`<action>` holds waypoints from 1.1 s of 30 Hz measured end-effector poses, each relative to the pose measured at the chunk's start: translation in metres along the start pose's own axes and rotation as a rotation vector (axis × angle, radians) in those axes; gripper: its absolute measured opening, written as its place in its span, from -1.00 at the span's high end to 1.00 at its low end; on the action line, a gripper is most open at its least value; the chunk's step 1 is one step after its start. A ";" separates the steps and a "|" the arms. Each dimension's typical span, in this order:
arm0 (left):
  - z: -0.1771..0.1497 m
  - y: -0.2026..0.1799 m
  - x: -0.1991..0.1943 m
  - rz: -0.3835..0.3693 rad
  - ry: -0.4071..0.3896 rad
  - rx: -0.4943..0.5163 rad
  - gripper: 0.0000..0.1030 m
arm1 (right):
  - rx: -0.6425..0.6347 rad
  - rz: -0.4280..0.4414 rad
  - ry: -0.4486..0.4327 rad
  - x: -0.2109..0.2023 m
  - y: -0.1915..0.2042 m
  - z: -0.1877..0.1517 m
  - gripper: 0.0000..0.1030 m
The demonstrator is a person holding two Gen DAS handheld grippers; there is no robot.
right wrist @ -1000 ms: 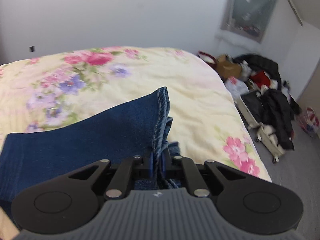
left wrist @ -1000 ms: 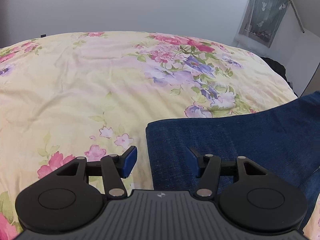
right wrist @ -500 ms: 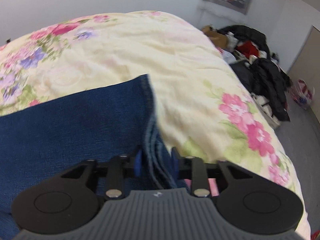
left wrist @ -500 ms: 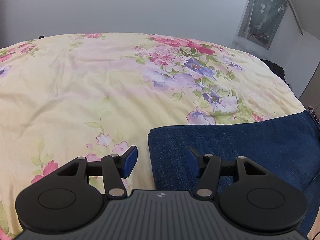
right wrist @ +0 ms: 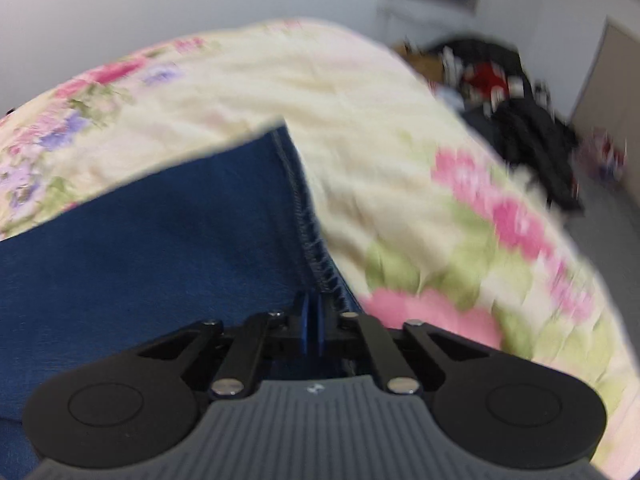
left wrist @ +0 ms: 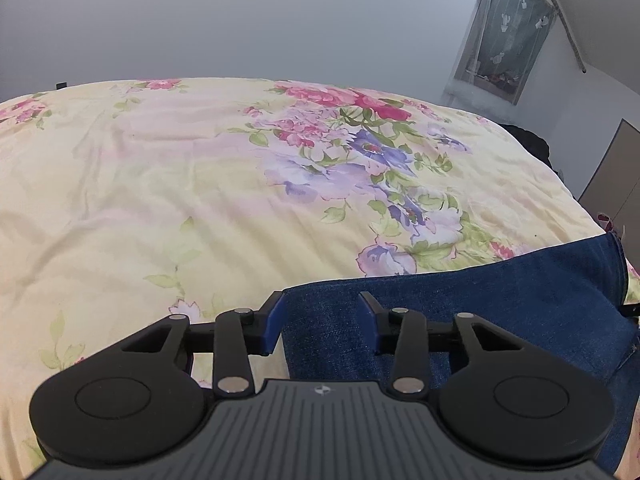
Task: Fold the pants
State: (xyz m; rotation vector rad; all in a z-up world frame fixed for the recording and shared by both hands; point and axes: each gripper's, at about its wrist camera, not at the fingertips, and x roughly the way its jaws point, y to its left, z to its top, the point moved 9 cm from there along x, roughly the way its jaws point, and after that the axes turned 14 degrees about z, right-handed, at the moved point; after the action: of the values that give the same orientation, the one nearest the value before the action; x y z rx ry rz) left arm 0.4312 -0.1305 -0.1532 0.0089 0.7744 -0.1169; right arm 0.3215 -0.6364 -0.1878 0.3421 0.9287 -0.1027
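The pants [left wrist: 460,312], limp, weighty denim on the bed [left wrist: 200,200], lay cornerwise between the half-open, just-narrowing left tongs [left wrist: 324,320], best pinched there, while the right tongs [right wrist: 314,320] stood closed, empty, beside the hem.

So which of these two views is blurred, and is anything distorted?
Right wrist view: motion blur smears the bedspread and the floor clutter, while the jeans seam stays fairly readable. Left wrist view: sharp, evenly lit, though the fisheye bows the bed edge.
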 end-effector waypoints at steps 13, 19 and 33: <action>-0.018 0.000 0.047 0.087 0.081 0.091 0.56 | -0.017 -0.017 -0.003 0.011 -0.002 -0.006 1.00; -0.028 0.000 -0.018 0.059 0.062 0.111 0.61 | 0.003 0.011 -0.123 -0.032 0.016 -0.001 1.00; -0.130 -0.017 -0.065 0.048 0.220 0.185 0.63 | -0.029 0.230 -0.014 -0.097 0.115 -0.127 0.93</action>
State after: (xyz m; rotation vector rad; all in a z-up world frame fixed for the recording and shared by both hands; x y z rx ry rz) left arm 0.2932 -0.1338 -0.2003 0.2191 0.9804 -0.1435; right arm 0.1926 -0.4916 -0.1520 0.4181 0.8706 0.1194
